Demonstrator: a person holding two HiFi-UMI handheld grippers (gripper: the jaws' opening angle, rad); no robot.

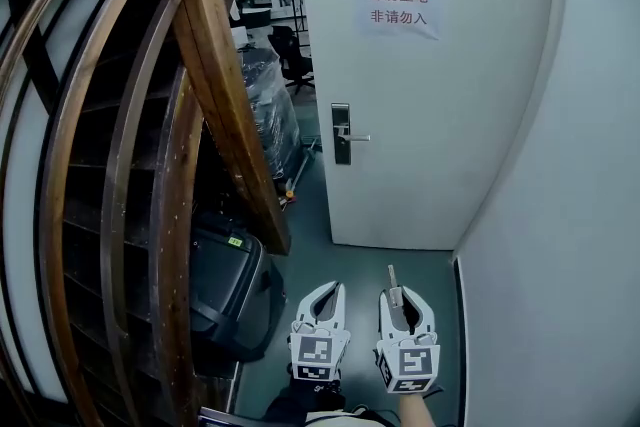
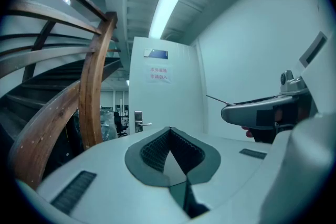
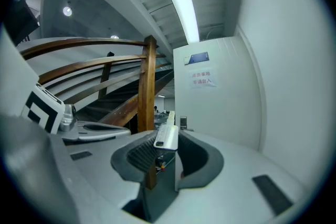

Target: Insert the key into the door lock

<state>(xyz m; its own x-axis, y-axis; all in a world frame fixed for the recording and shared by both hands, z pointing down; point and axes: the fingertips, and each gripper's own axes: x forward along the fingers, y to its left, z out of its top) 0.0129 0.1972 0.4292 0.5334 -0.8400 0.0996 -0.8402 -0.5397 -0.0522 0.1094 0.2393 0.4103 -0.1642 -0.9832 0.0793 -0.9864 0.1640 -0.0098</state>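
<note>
The white door (image 1: 430,95) stands a few steps ahead, with a silver lock plate and lever handle (image 1: 342,134) on its left edge. Low in the head view, my right gripper (image 1: 400,295) is shut on the key (image 1: 393,279), whose blade points toward the door. In the right gripper view the key (image 3: 167,136) sits between the pads, pointing toward the lock (image 3: 183,123). My left gripper (image 1: 328,290) is beside it, shut and empty; its pads (image 2: 157,147) meet at the tip. From the left gripper view I see the lock (image 2: 138,121) and the right gripper (image 2: 262,111).
A curved wooden stair railing (image 1: 215,65) fills the left. A black case (image 1: 225,290) sits at its foot. Wrapped goods (image 1: 268,110) and an office chair (image 1: 295,55) show past the door's left edge. A white wall (image 1: 570,245) closes the right. The door bears a paper sign (image 1: 398,7).
</note>
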